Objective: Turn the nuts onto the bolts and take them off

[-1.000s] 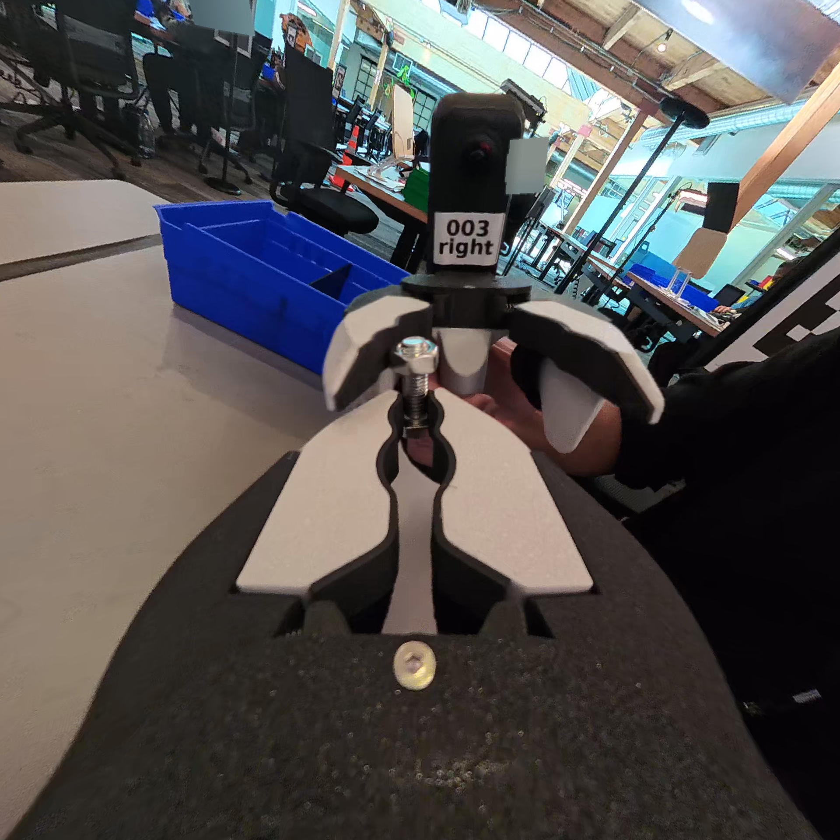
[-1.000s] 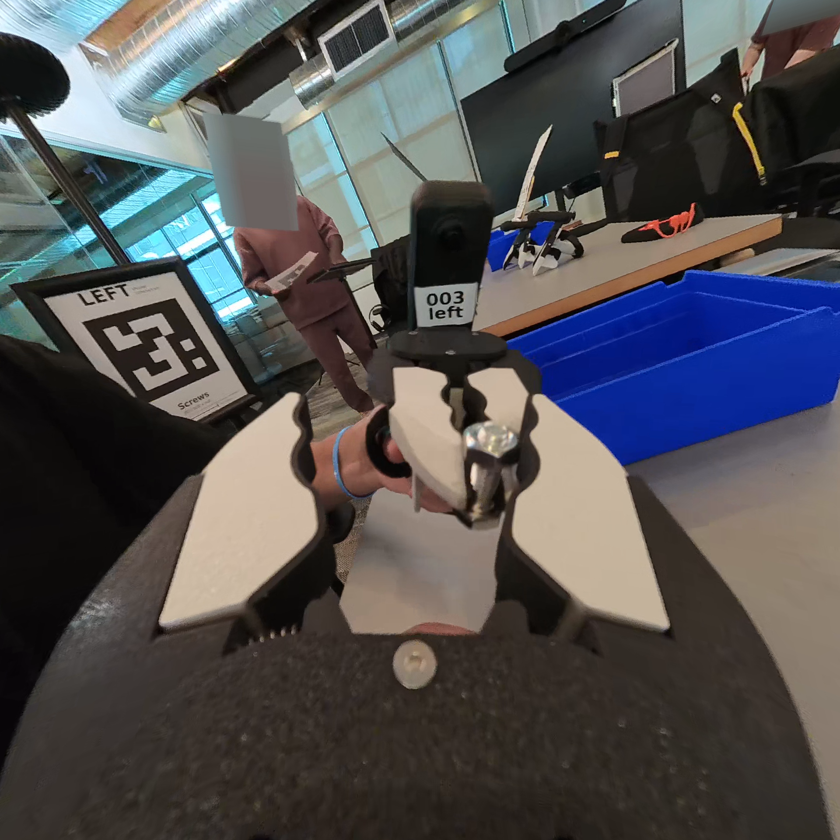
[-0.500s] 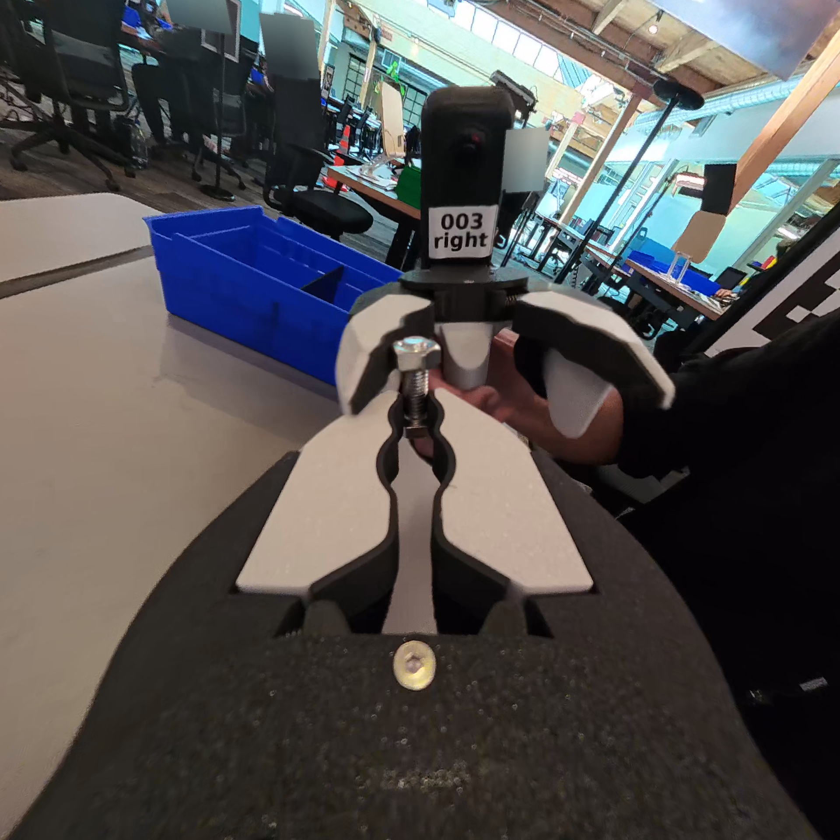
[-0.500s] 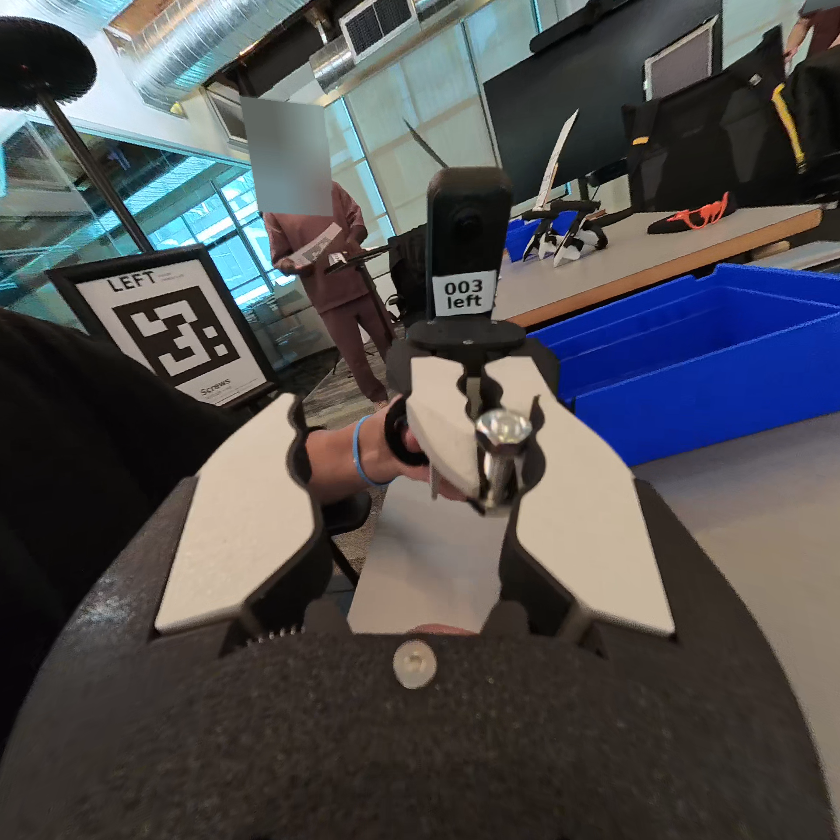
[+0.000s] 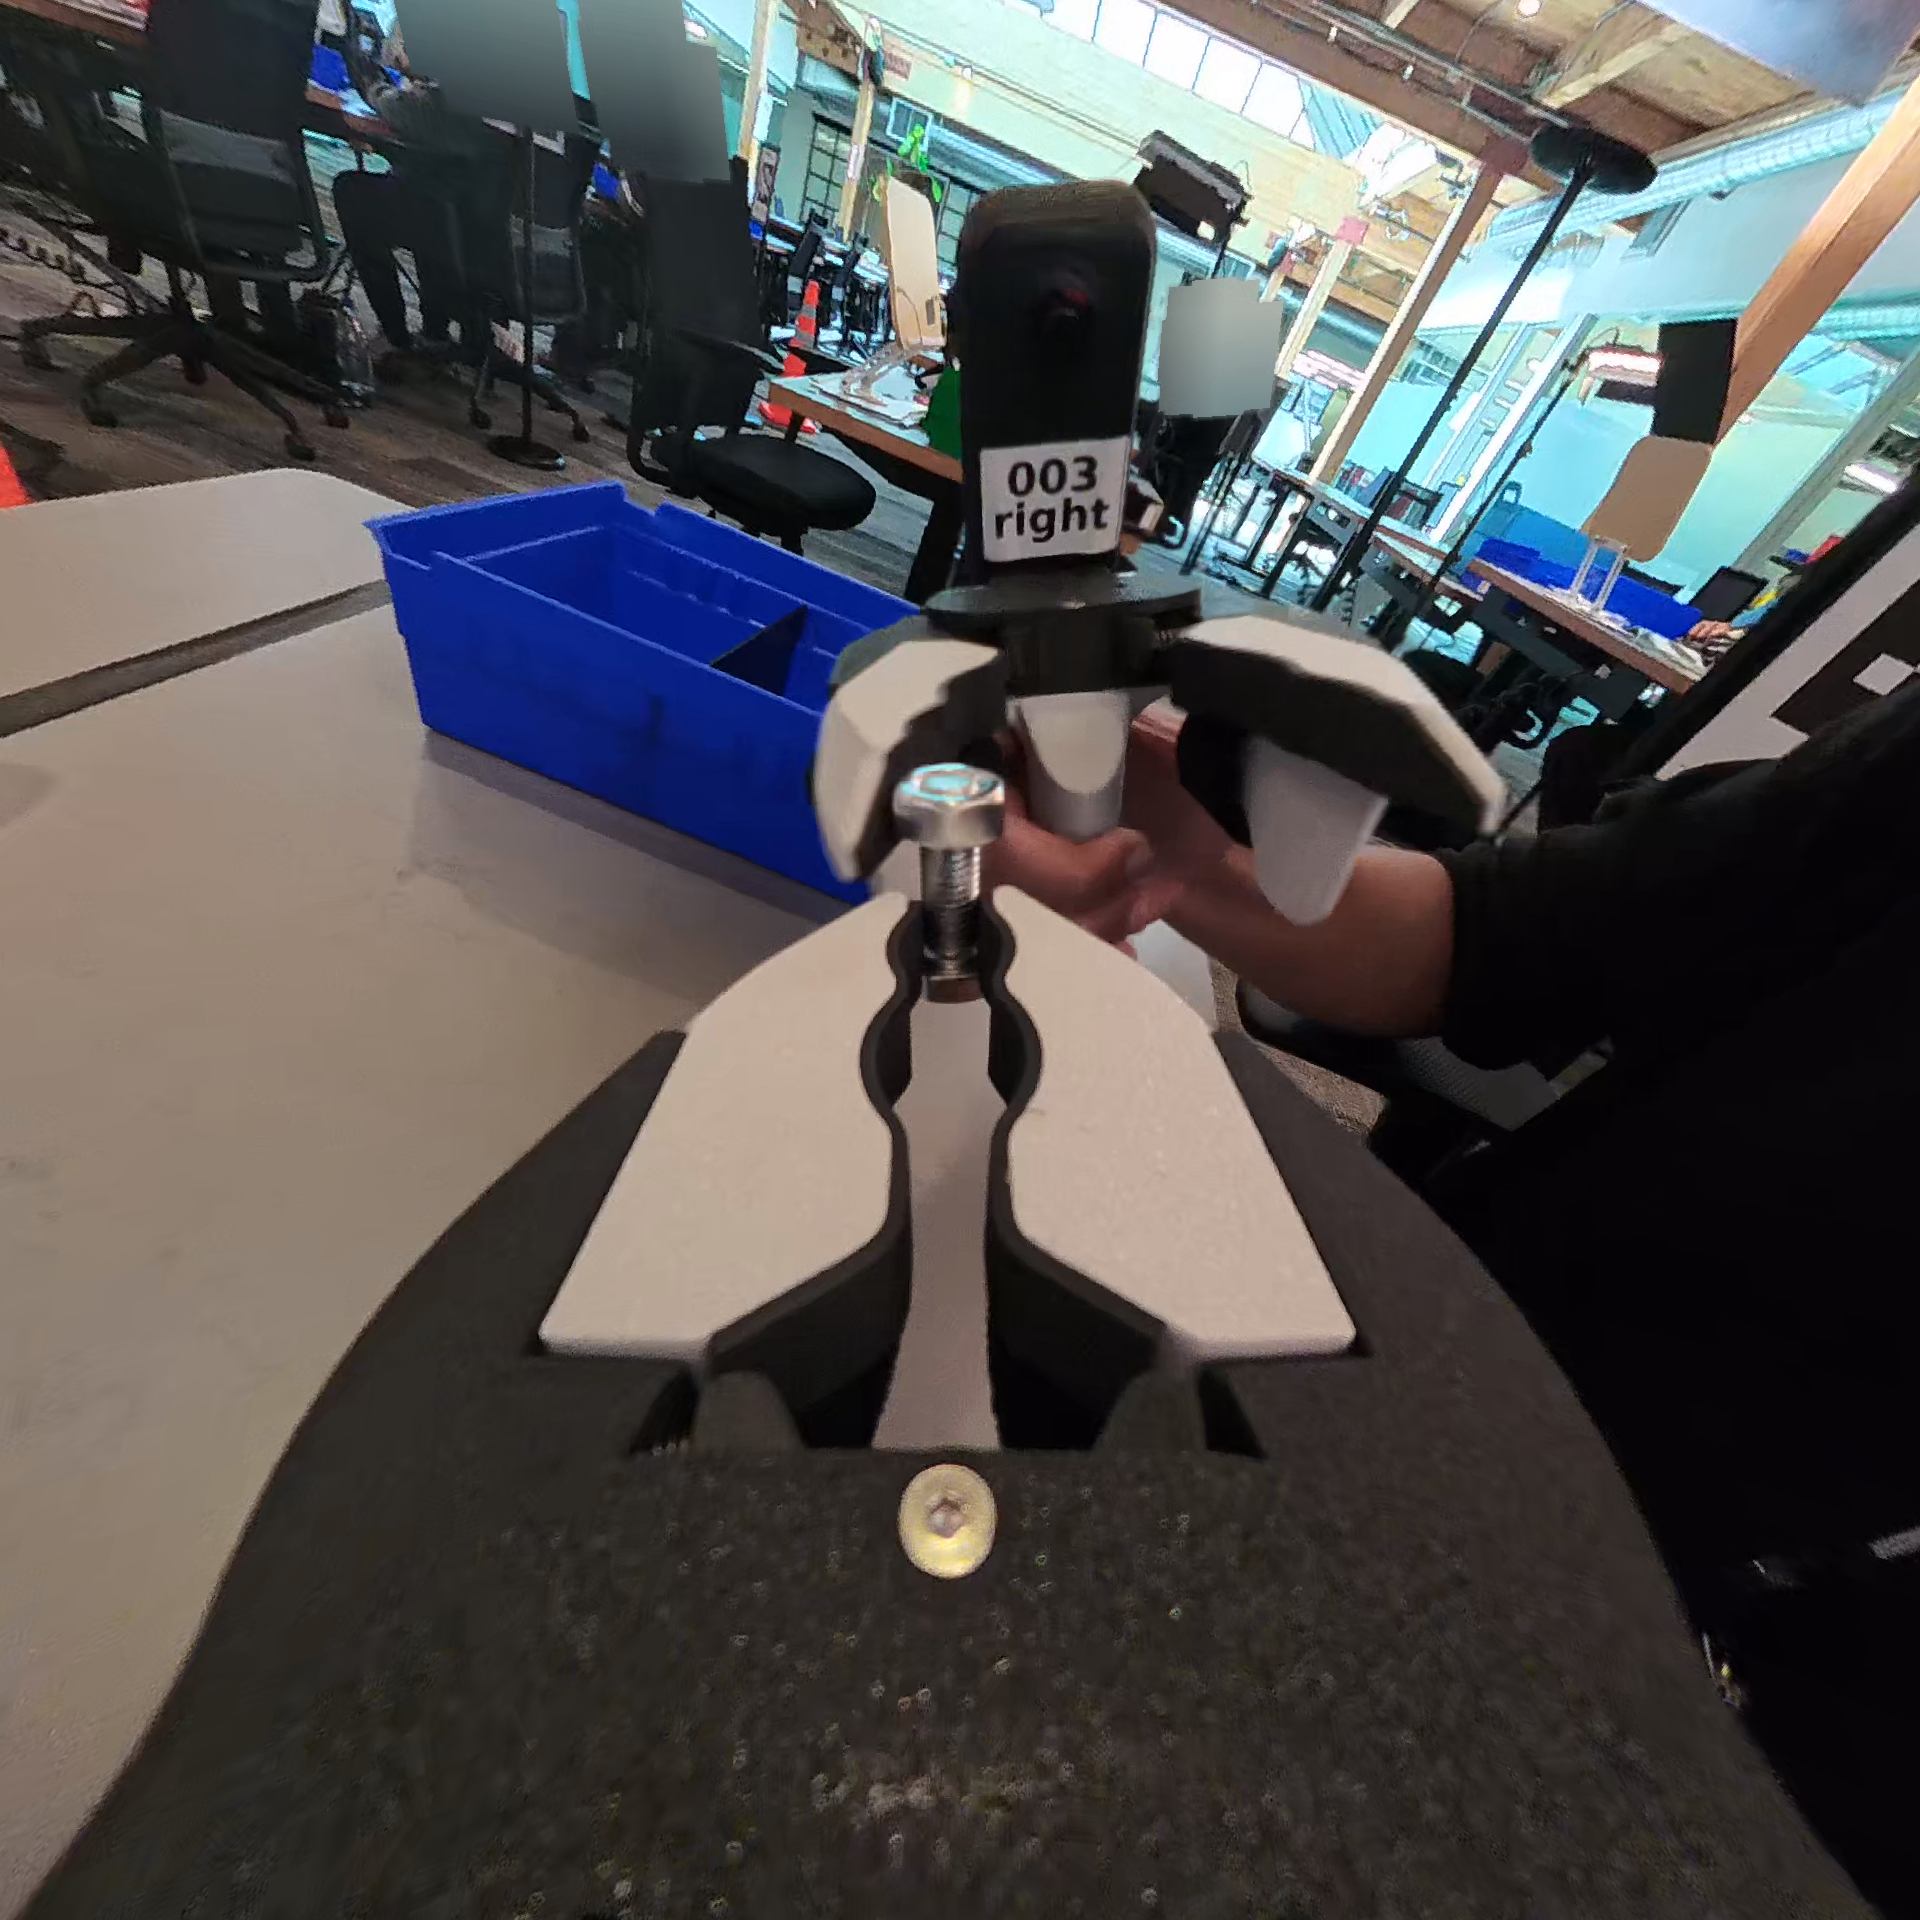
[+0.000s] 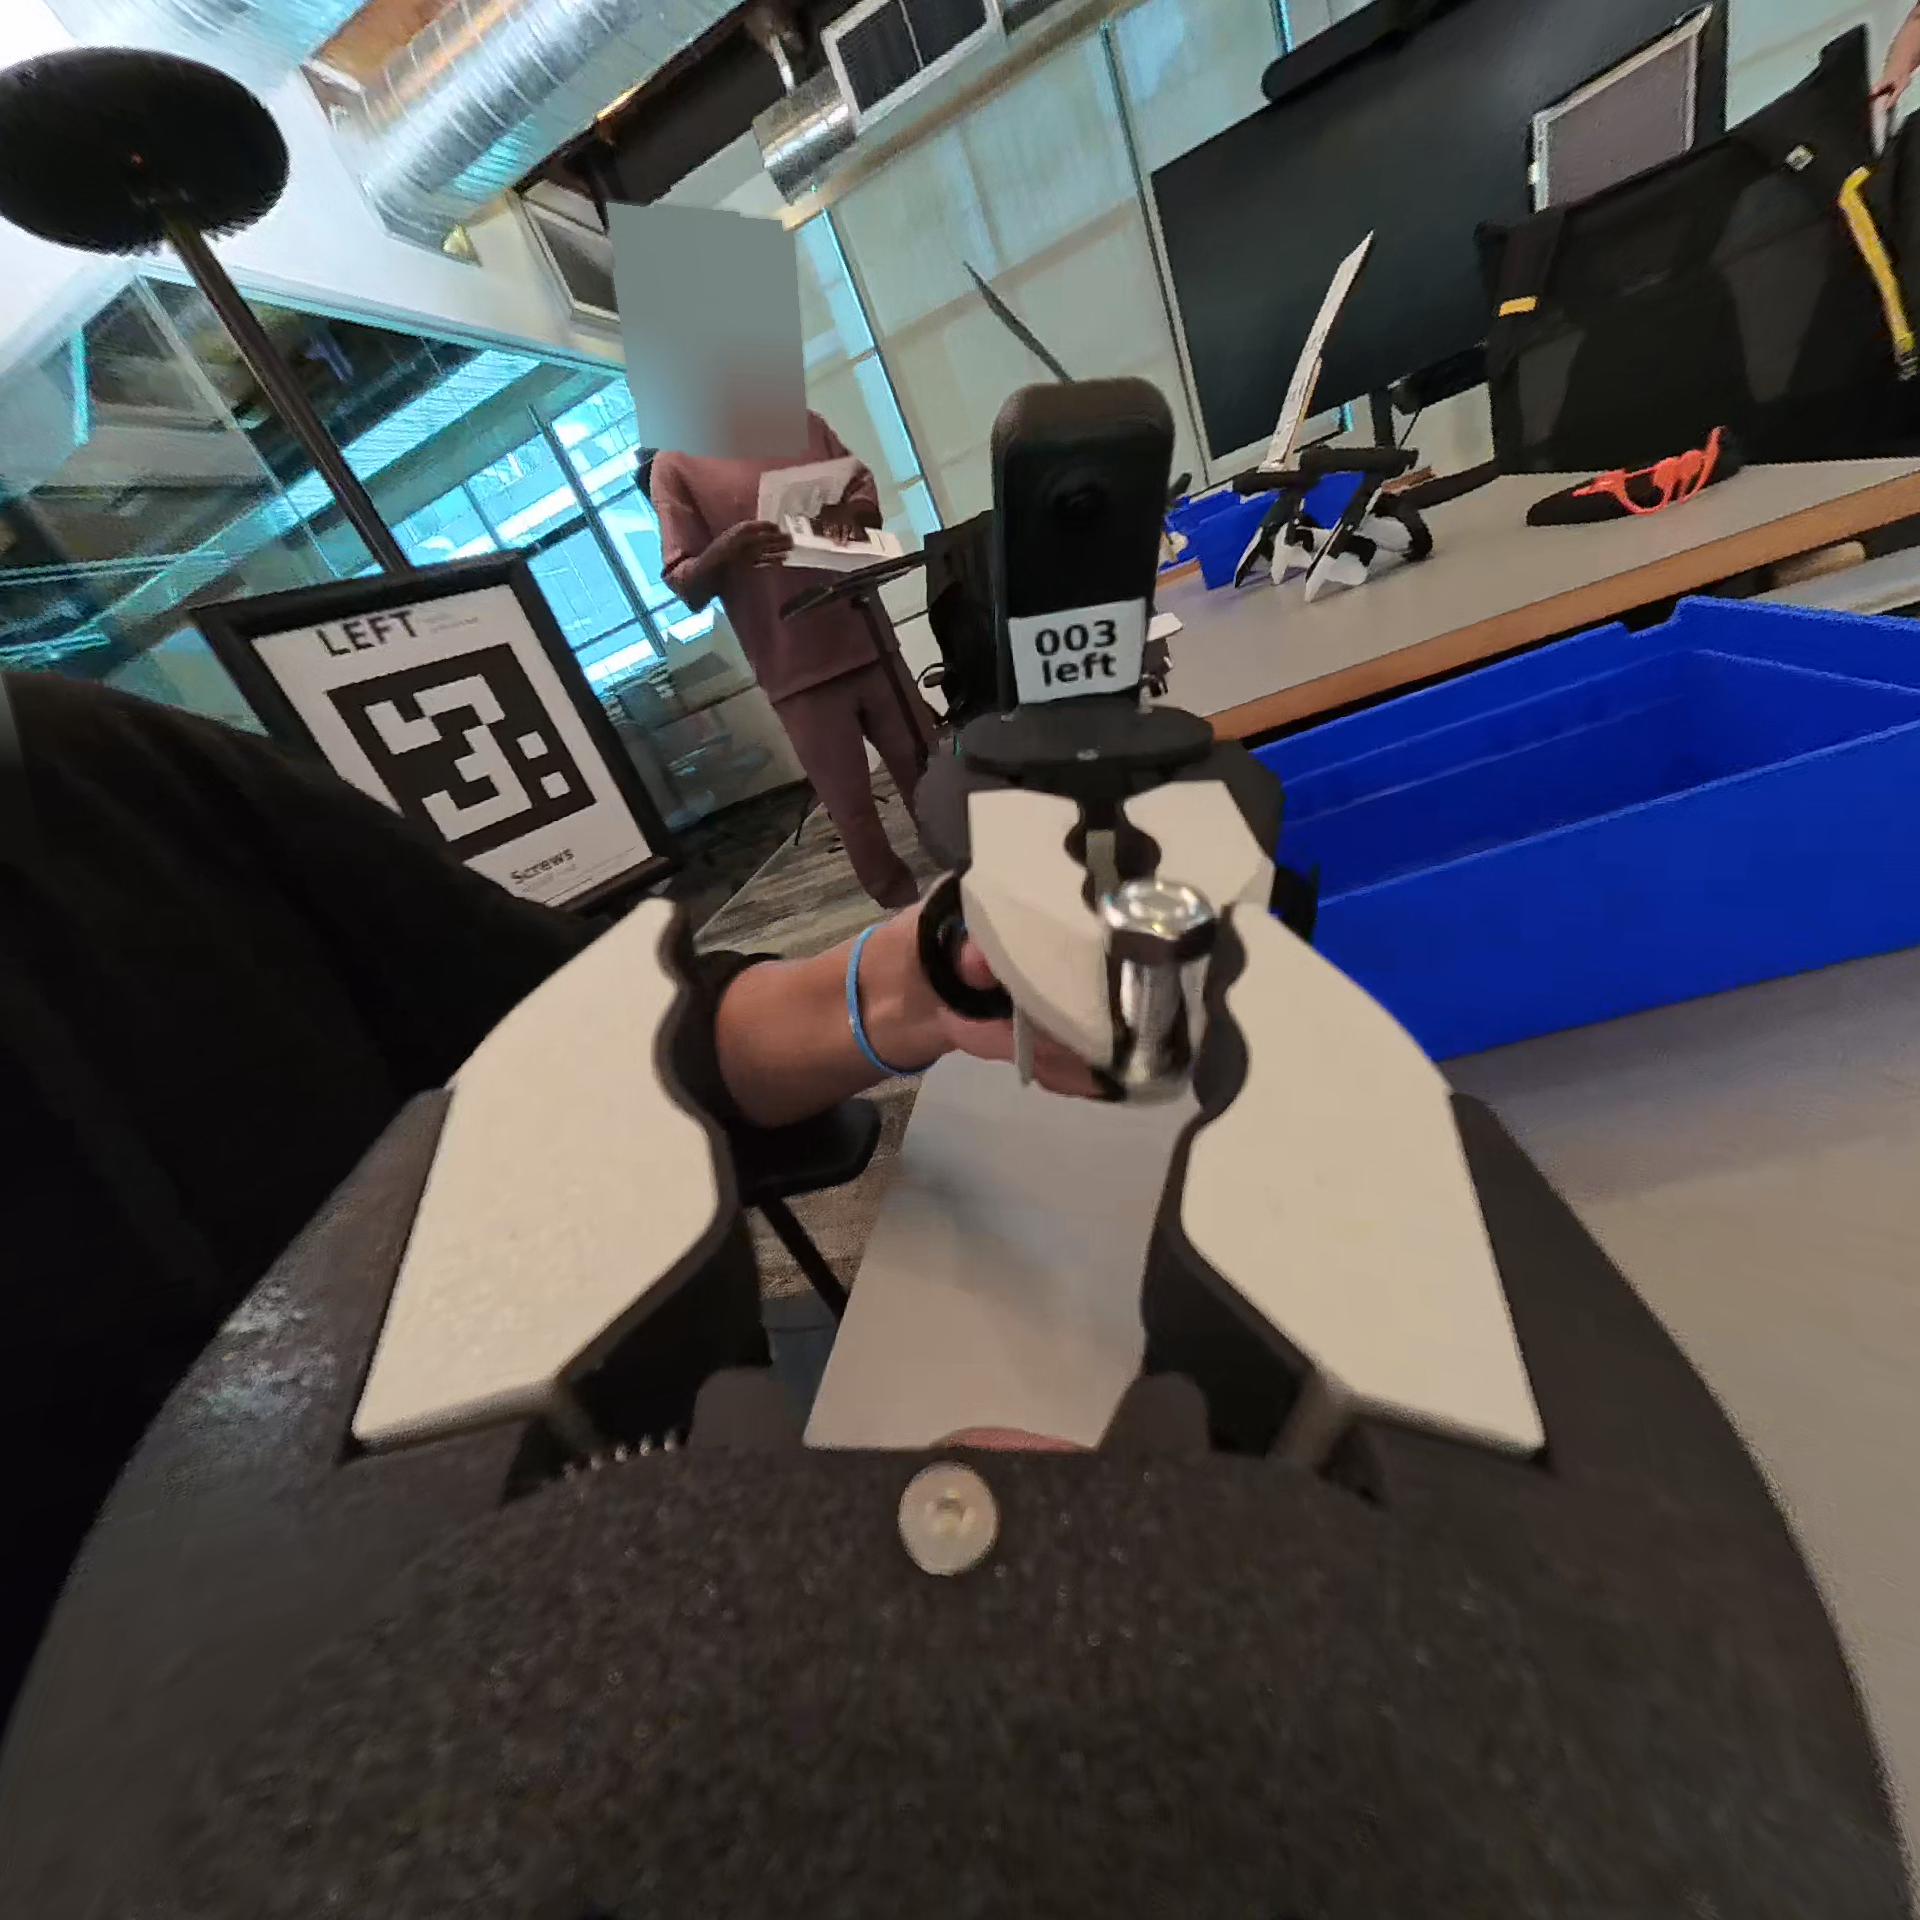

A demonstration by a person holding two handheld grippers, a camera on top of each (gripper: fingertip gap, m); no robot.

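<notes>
A silver hex-head bolt (image 5: 948, 831) stands upright, head on top. My left gripper (image 5: 945, 940) is shut on the bolt's lower end; the fingertips hide whether a nut sits there. My right gripper (image 6: 956, 956) is open, its fingers spread wide. Its right finger (image 6: 1309, 1122) lies right beside the bolt (image 6: 1151, 997), and its left finger is well apart from it. In the left wrist view the right gripper (image 5: 1091, 769) faces me, with one finger (image 5: 883, 748) next to the bolt head. In the right wrist view the left gripper (image 6: 1132, 1070) faces me, holding the bolt.
A blue divided bin (image 5: 623, 665) stands on the grey table (image 5: 260, 935) behind the grippers; it also shows in the right wrist view (image 6: 1610, 831). A framed marker sign (image 6: 457, 748) and a standing person (image 6: 790, 644) are behind. Black sleeves (image 5: 1662, 987) fill one side. The grippers are tip to tip, or close to it.
Both grippers have drifted a little while facing each other. The left stays shut on the bolt, the right stays open around the bolt head.
</notes>
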